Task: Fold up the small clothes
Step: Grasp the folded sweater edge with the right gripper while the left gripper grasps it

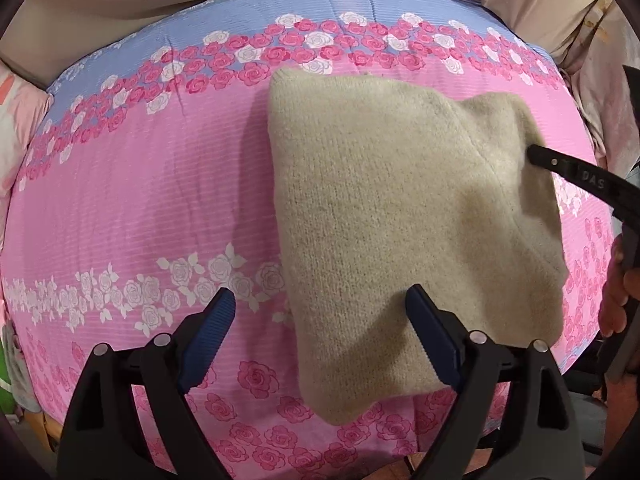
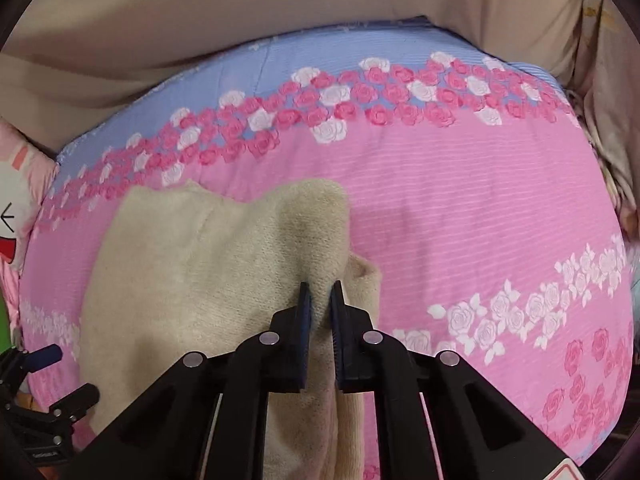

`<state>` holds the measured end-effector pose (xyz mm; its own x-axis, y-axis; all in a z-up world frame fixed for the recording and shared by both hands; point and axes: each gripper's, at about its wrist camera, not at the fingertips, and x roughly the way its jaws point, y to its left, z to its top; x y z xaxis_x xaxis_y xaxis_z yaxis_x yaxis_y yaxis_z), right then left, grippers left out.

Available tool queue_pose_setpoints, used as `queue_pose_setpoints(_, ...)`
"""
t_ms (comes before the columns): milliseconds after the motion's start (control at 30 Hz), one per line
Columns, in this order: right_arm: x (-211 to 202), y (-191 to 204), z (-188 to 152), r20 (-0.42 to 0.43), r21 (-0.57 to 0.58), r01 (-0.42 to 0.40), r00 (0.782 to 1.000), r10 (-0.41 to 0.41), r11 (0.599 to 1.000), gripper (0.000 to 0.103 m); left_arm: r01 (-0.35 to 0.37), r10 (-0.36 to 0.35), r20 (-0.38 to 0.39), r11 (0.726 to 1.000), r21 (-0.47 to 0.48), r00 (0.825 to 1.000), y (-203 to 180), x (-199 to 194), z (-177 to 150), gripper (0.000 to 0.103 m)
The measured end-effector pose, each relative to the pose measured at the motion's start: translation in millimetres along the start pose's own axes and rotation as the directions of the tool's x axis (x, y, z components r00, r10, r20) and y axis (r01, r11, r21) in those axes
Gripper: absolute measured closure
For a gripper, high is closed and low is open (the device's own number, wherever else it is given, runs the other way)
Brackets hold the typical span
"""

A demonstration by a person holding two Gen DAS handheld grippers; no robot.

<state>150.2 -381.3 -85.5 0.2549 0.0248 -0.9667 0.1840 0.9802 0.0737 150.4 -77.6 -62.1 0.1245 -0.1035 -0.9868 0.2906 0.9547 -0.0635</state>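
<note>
A cream knitted garment (image 1: 400, 216) lies folded on a pink bedspread (image 1: 160, 200) printed with roses. In the left wrist view my left gripper (image 1: 322, 306) hangs open above the garment's near left edge; one blue-padded finger is over the bedspread, the other over the knit, and nothing is between them. My right gripper (image 2: 320, 300) is shut on a raised fold of the garment (image 2: 192, 264) at its right side. The right gripper's black tip (image 1: 536, 154) also shows in the left wrist view, at the garment's far right corner.
The bedspread's far part is a blue band (image 2: 320, 52), with beige cloth (image 2: 240, 8) behind it. A pink and white cartoon pillow (image 2: 16, 208) lies at the left. A person's hand (image 1: 620, 304) shows at the right edge. Pink bedspread (image 2: 480, 220) stretches to the garment's right.
</note>
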Motion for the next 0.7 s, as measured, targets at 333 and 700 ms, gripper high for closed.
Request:
queue_pose_setpoints(333,-44,-9,-20,0.019,0.036,-0.073,0.997,0.072,0.997,0.045,0.040,-0.040,-0.030,0.999,-0.007,0.999,-4,9,11,0.018)
queue_pose_setpoints(700,-12,-8,-91,-0.135,0.105,-0.119,0.982,0.133,0.987,0.032,0.188,-0.196,-0.087,0.978,-0.092,0.977,2,26,13,0.013)
